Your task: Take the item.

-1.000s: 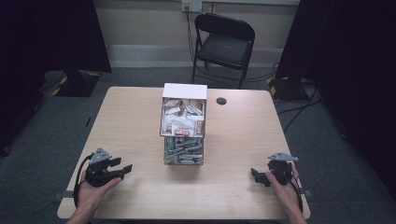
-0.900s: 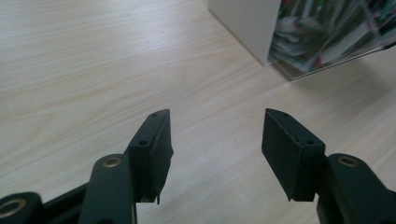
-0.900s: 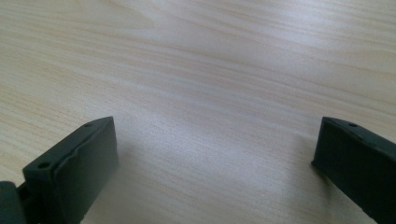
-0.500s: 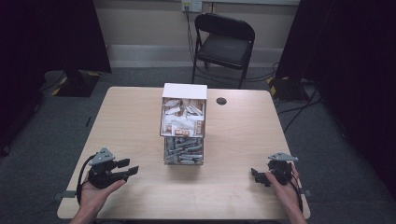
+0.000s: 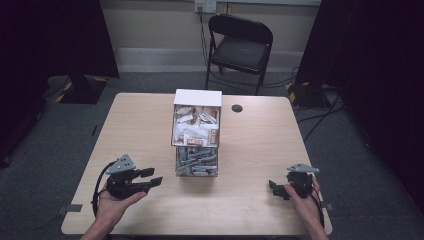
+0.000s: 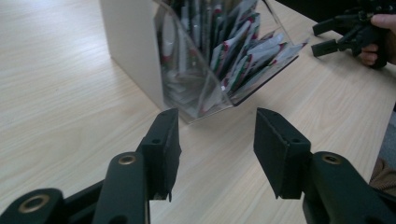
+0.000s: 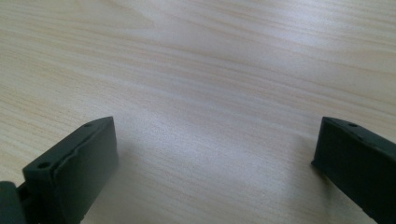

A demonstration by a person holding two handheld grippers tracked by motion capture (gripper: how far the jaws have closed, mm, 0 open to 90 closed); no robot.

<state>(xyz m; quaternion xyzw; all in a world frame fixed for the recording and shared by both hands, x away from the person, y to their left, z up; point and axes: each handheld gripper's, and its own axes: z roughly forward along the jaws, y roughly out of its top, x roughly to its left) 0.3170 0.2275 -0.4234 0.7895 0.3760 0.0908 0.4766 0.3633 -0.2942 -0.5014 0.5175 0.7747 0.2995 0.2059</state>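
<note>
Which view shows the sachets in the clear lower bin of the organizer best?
The left gripper view: the sachets stand close up behind the clear front, red and green print visible. The high view shows the same sachets small and grey. The right gripper view faces bare table.

A packet dispenser (image 5: 196,132) stands mid-table (image 5: 140,120), a chair (image 5: 240,45) behind, left tongs (image 5: 156,178) and right tongs (image 5: 274,189) flanking.

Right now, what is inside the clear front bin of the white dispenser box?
The clear bin of the dispenser box holds upright sachets, white with red and green print. The lower ones are hidden behind the others.
</note>
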